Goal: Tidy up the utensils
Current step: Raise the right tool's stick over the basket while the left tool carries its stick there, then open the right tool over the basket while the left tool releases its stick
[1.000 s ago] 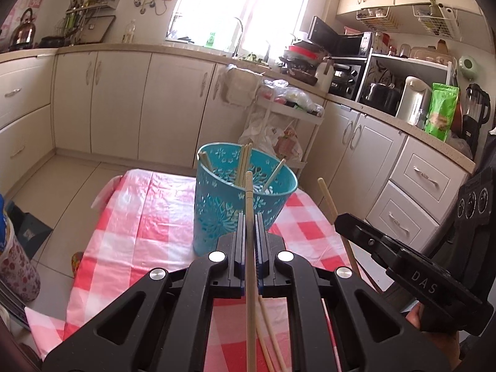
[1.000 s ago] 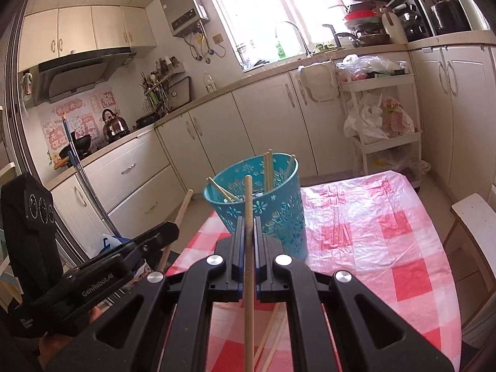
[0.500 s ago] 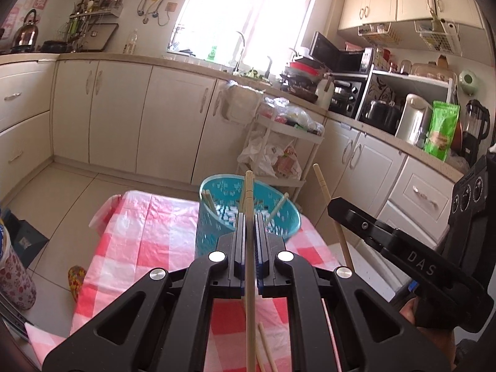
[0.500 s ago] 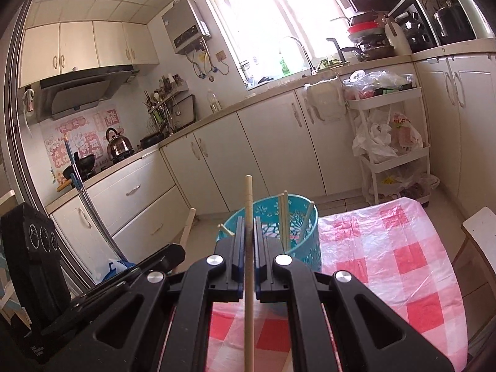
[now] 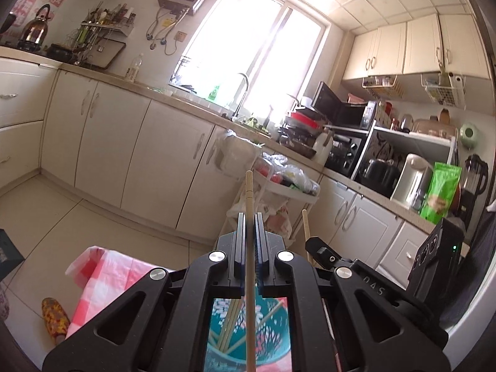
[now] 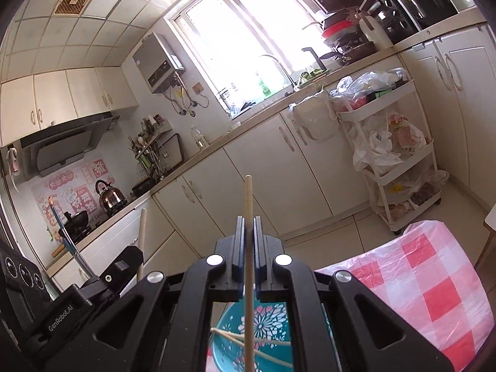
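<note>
- Two chopsticks are in transit, one per tool: the left tool (image 5: 248, 226) has its jaws pressed together on the left chopstick (image 5: 250, 192), and the right tool (image 6: 246, 229) pinches the right chopstick (image 6: 248, 195) the same way. Each stick runs lengthwise between the jaws, its tip poking out ahead.
- Taking the teal basket (image 5: 272, 334) as landmark: it sits low in both views, seen only through the gap under each tool, so both tools appear to be above its mouth. Loose chopsticks (image 6: 248, 339) already lean inside it.
- The basket stands on the counter, which wears a red-checked cloth (image 6: 427, 279).
- Step in hand, as I judge it: carrying the pair over the basket for dropping in.
- Next move calls for tipping each stick down toward the opening, then spreading the jaws so it slides in without striking the rim or the sticks inside.
- Against the earlier frames, the basket was ahead and in full view; both tools have since risen and advanced toward it, with the grip unchanged.
</note>
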`<state>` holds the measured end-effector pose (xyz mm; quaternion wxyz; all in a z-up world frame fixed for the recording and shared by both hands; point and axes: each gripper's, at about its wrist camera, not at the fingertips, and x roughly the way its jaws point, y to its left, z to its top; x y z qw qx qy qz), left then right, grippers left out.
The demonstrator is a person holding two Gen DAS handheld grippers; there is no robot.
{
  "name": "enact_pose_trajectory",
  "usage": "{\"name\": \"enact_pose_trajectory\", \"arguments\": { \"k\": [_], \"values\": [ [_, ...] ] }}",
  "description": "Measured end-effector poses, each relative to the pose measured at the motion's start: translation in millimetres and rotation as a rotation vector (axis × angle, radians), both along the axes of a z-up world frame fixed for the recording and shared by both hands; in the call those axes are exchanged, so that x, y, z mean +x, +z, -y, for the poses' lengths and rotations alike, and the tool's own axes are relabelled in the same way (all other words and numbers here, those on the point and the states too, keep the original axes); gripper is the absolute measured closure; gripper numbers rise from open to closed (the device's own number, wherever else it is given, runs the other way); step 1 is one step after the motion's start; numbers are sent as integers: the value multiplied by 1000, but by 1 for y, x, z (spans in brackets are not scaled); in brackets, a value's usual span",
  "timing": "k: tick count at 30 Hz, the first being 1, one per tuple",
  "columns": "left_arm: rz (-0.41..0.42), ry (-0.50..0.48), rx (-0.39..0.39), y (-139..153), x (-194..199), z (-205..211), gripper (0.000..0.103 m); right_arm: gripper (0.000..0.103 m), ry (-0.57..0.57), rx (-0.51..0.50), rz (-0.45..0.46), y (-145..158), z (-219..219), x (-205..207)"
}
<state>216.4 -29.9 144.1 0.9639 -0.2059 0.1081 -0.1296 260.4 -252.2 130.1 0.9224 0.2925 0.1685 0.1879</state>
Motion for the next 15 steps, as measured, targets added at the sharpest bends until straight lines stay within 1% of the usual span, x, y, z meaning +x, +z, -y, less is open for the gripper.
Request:
{"name": "enact_pose_trajectory", "arguments": {
  "k": [4,8,13,14,15],
  "values": [
    [17,19,-38,0,20,-2,98,97,-27,4,16,5,-2,19],
    [39,33,-62,-2,39,1,98,97,-41,-23,23,5,-11,36],
    [5,35,-67,-19,58,4,98,97,-8,-84,-13,-4,-23,50],
    [-5,35,-63,-23,60,5,98,97,-1,-87,-10,-4,-24,49],
    [-18,38,-54,-27,61,6,98,97,-4,-114,-9,-2,-26,48]
  ]
}}
